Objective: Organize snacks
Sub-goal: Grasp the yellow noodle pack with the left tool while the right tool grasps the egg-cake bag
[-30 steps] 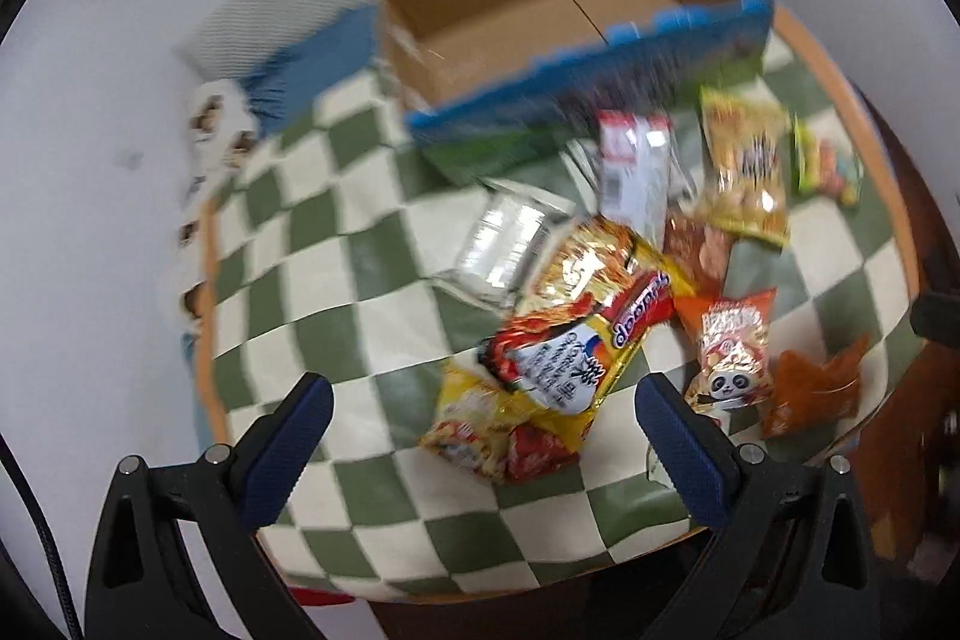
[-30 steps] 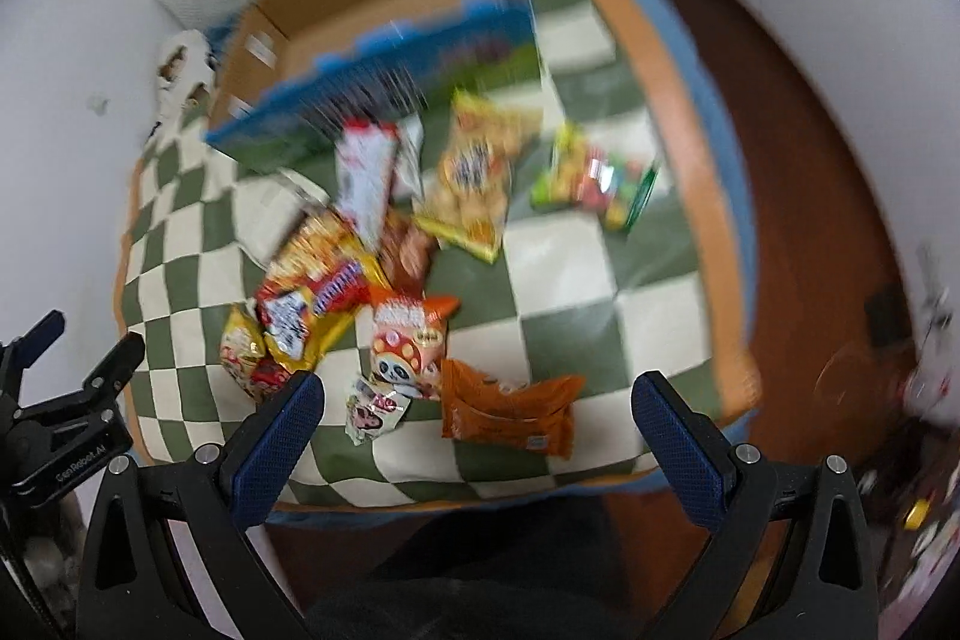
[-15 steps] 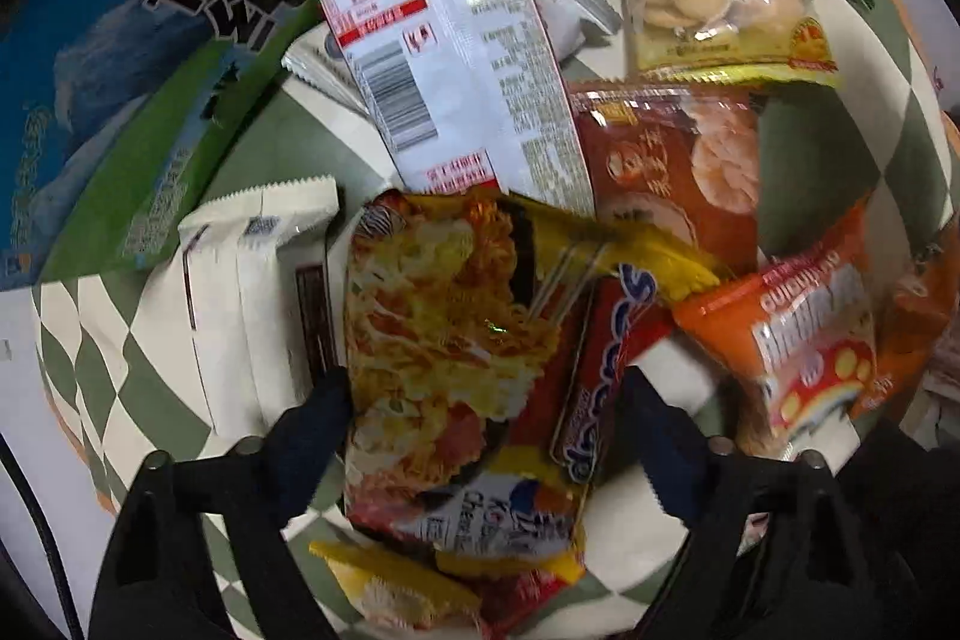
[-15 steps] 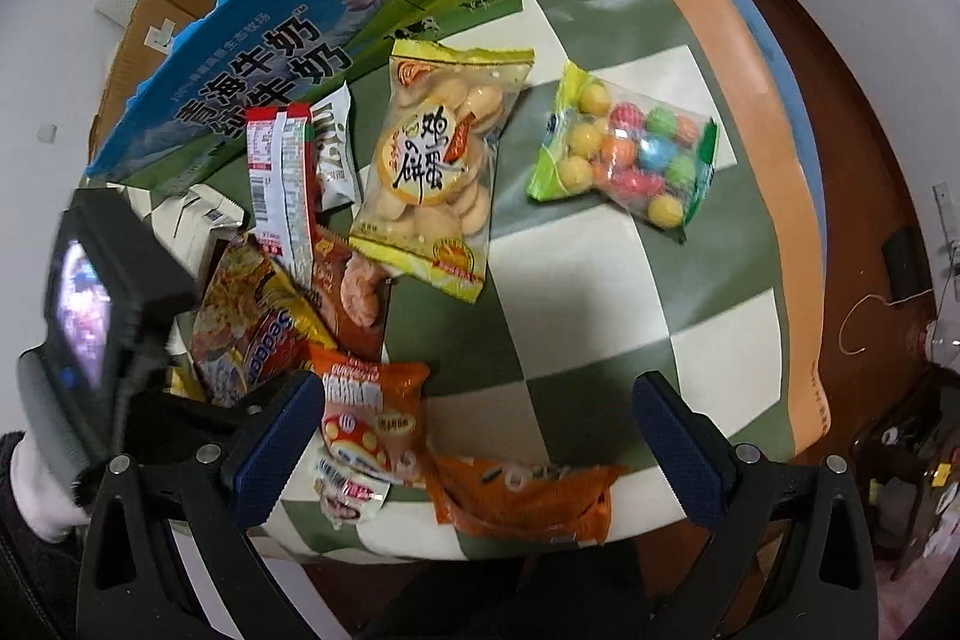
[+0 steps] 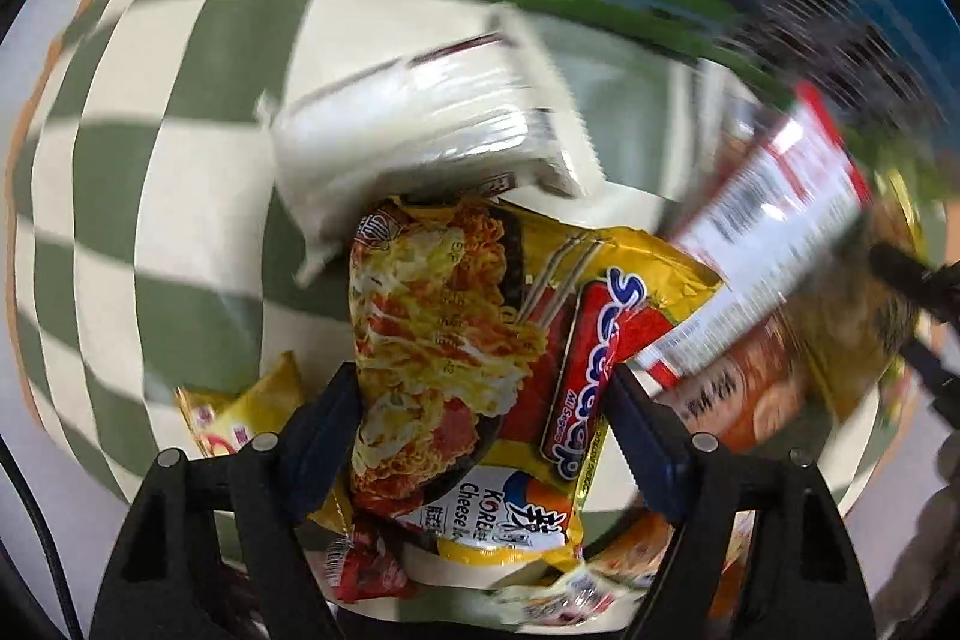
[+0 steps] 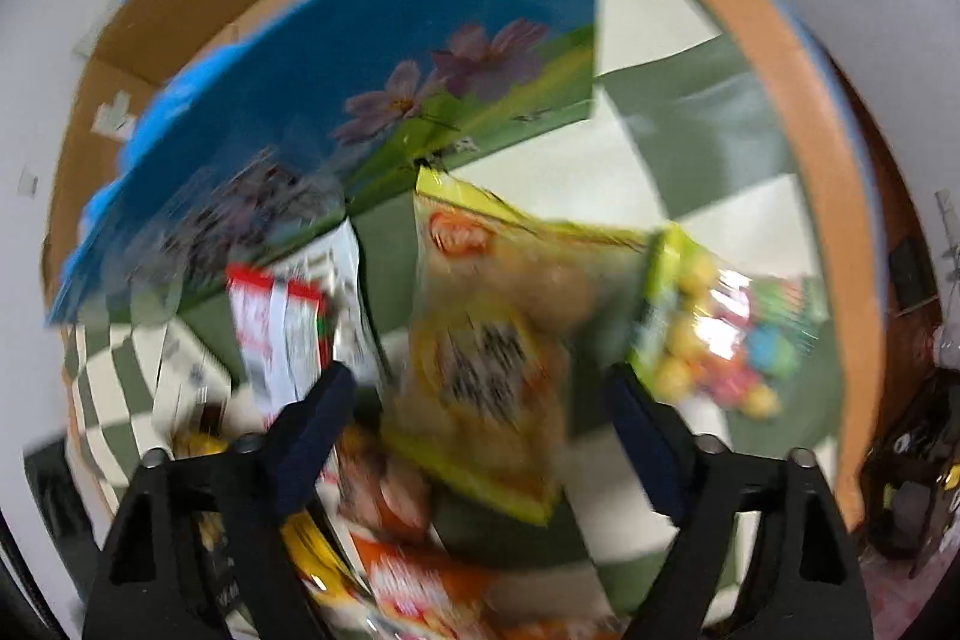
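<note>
Both grippers lowered since the earlier frames. Left gripper [image 5: 480, 400]: jaws closing astride the noodle packet [image 5: 480, 334] atop the near pile, pads meeting its edges. Right gripper [image 6: 474, 400]: jaws closing around the biscuit bag [image 6: 498, 340], contact unclear; blue carton [image 6: 360, 70] beyond

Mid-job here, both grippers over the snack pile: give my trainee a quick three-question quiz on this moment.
1. True or false: the left gripper straddles the yellow noodle packet.
2. Which snack lies between the right gripper fingers? A) biscuit bag B) candy-ball bag C) blue milk carton
3. What pattern is the tablecloth?

Key: 1 true, with the jaws closing; 2 A; 3 green and white checks.
</note>
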{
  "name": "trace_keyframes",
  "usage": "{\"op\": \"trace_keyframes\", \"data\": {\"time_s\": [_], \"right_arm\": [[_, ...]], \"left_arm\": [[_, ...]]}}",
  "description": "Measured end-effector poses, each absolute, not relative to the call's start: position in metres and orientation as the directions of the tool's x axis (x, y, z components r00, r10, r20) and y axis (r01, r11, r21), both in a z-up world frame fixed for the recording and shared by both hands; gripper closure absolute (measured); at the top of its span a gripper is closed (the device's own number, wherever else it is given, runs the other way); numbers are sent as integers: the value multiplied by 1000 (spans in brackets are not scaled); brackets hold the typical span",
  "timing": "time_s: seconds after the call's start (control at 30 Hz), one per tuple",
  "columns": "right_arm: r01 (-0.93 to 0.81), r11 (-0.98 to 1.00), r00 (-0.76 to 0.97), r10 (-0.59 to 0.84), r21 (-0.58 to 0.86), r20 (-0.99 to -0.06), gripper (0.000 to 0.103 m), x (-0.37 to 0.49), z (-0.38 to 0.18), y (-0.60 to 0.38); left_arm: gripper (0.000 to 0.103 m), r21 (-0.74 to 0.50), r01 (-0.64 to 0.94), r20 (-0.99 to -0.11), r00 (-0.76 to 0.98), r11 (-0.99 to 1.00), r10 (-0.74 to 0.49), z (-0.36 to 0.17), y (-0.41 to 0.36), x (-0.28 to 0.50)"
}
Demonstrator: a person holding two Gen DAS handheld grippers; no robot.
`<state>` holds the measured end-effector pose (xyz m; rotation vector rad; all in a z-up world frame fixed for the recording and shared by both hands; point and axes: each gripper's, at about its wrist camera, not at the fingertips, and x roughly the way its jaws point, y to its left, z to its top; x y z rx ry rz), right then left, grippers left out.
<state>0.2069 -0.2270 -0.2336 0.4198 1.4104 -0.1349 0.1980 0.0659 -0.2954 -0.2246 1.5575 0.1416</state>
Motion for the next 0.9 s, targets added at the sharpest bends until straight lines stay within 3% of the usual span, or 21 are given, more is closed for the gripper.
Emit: {"op": "trace_keyframes", "data": {"time_s": [0.1, 0.23, 0.47, 0.5, 0.57, 0.73, 0.8, 0.87, 0.9], "right_arm": [[337, 917, 114, 185, 213, -976, 34, 226, -260, -226], [168, 967, 92, 180, 193, -979, 44, 227, -267, -222], [-257, 952, -53, 156, 165, -986, 43, 208, -262, -204], [-260, 951, -55, 159, 168, -986, 40, 206, -259, -205], [-223, 955, -30, 195, 197, -980, 21, 204, -254, -210], [-27, 974, 18, 224, 224, -974, 20, 194, -254, -235], [39, 978, 51, 201, 203, -978, 22, 187, -257, -239], [50, 991, 78, 120, 124, -990, 44, 181, -260, -238], [50, 994, 90, 90, 95, -992, 46, 177, -260, -238]], "left_arm": [[22, -42, -219, -999, -1, 975, -43, -303, 69, 195], [17, 0, -132, -999, -48, 991, -7, -313, 63, 203], [16, -6, -144, -997, -72, 990, -16, -326, 69, 199], [16, -1, -150, -998, -63, 989, -10, -325, 68, 199], [17, 1, -166, -999, -45, 986, -7, -325, 55, 208], [19, 13, -180, -1000, -1, 983, 13, -307, 57, 204], [19, 21, -178, -1000, 15, 984, 24, -303, 52, 196], [19, 25, -179, -999, 40, 983, 32, -292, 51, 193], [19, 25, -177, -998, 49, 984, 34, -286, 48, 188]]}}
